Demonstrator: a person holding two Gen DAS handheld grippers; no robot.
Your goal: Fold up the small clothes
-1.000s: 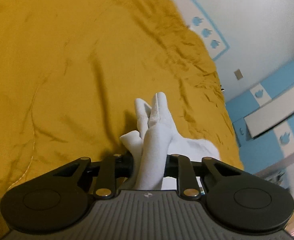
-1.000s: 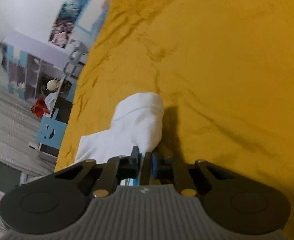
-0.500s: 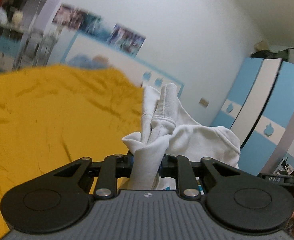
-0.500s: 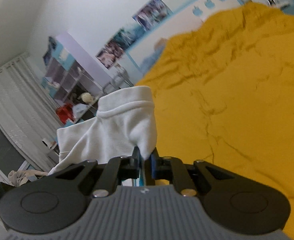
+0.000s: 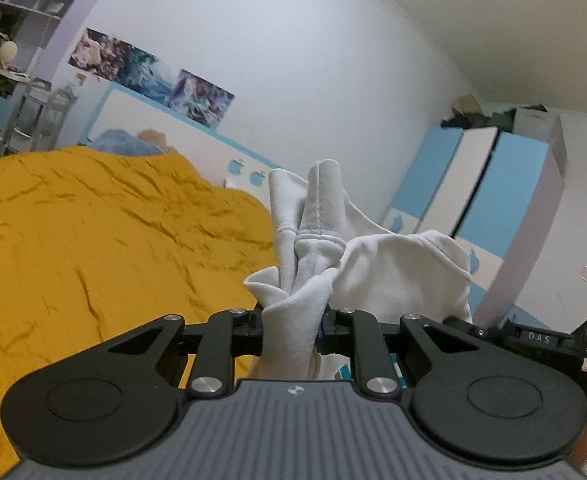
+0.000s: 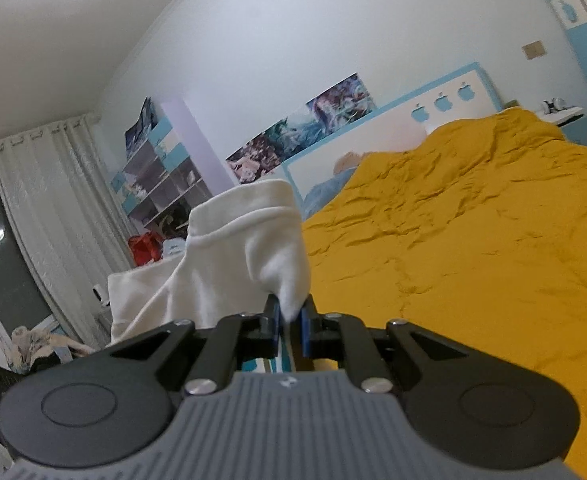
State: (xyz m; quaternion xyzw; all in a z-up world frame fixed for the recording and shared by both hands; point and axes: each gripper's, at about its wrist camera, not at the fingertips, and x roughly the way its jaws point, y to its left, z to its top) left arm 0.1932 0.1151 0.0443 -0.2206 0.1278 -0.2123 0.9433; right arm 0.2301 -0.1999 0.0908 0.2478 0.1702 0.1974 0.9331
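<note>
A small white garment (image 5: 393,272) hangs in the air between my two grippers, above a bed with a yellow-orange cover (image 5: 93,248). My left gripper (image 5: 291,322) is shut on a bunched, ribbed end of it that stands up in front of the camera. My right gripper (image 6: 290,316) is shut on another corner of the same white garment (image 6: 229,264), which drapes off to the left. The right gripper's body shows at the right edge of the left wrist view (image 5: 549,340).
The bed cover (image 6: 473,248) spreads to the right in the right wrist view. A white and blue headboard (image 6: 393,128) and posters stand behind. Blue and white wardrobes (image 5: 493,200), shelves (image 6: 161,184), curtains and a pile of clothes (image 6: 37,344) line the room.
Both grippers have lifted the garment up off the bed and tilted upward, so the views now show the walls and room instead of the bed surface.
</note>
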